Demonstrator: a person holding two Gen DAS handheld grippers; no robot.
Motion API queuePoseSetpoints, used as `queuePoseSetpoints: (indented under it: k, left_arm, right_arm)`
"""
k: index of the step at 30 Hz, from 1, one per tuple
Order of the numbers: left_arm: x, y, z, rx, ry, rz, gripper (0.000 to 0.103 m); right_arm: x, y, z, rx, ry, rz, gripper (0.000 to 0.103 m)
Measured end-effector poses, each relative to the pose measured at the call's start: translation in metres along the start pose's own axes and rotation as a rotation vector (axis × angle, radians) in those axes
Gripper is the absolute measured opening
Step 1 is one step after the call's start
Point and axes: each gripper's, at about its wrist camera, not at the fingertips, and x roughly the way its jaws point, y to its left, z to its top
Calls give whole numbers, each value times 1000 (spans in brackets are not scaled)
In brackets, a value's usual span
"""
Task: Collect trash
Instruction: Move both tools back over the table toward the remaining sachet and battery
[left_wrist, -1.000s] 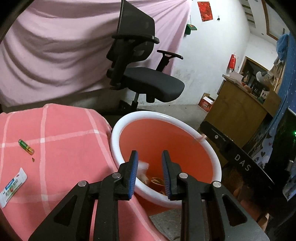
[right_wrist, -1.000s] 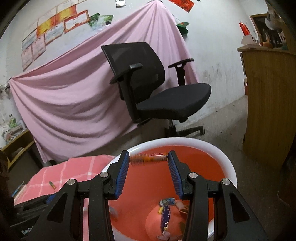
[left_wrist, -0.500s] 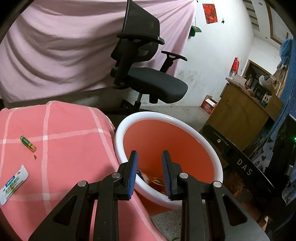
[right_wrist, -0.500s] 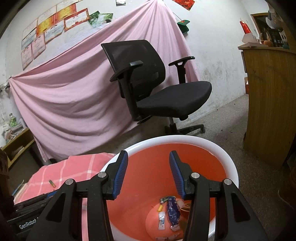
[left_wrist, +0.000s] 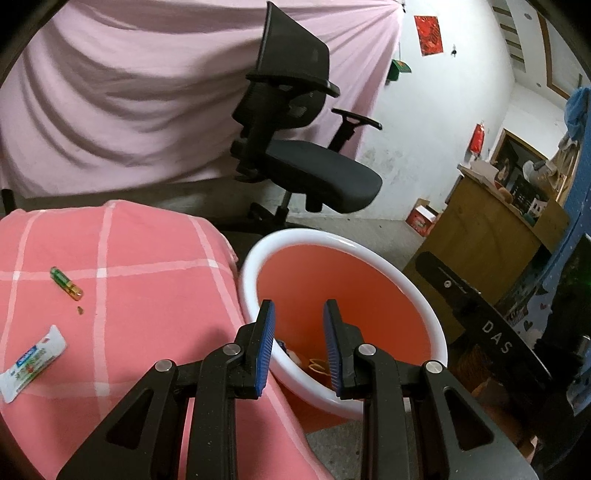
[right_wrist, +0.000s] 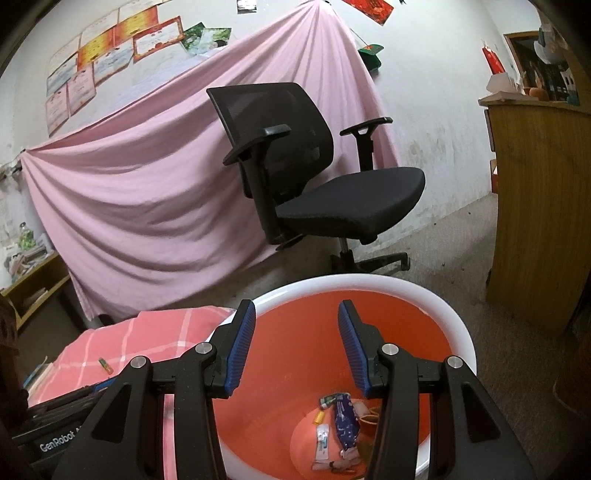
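Note:
A trash bin with a white rim (left_wrist: 369, 258) and orange inside stands beside a table under a pink checked cloth (left_wrist: 129, 277). On the cloth lie a small green tube (left_wrist: 66, 282) and a white wrapper (left_wrist: 31, 363). My left gripper (left_wrist: 298, 314) hovers over the bin's near rim, open, with nothing between its blue pads. My right gripper (right_wrist: 295, 314) hangs above the bin's rim (right_wrist: 443, 306), open and empty. At the bin's bottom lie a blue packet (right_wrist: 345, 417), a white wrapper (right_wrist: 321, 443) and other scraps. The green tube (right_wrist: 105, 365) shows on the cloth at left.
A black office chair (right_wrist: 332, 206) stands behind the bin against a pink drape. A wooden cabinet (right_wrist: 535, 206) is at the right. The right gripper's black body (left_wrist: 491, 332) crosses the left wrist view beside the bin.
An orange wrapper that was dropping between the right jaws a second ago is gone into the bin. A white scrap blurred between the left jaws has also dropped away. Both hands stay over the bin.

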Motion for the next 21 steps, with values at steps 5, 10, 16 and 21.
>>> queuePoseSetpoints:
  k: [5, 10, 16, 21]
  left_arm:
    - [-26, 6, 3, 7, -61, 63, 22]
    - [-66, 22, 2, 20, -169, 139, 38]
    - [-115, 54, 1, -23, -309, 226, 44]
    - [-146, 84, 1, -85, -418, 271, 51]
  right_arm:
    - [-7, 14, 4, -20, -34, 20, 50]
    - [-15, 35, 8, -58, -74, 48, 50]
    - [-25, 61, 12, -68, -145, 87, 68]
    - [-34, 87, 15, -91, -204, 139, 81]
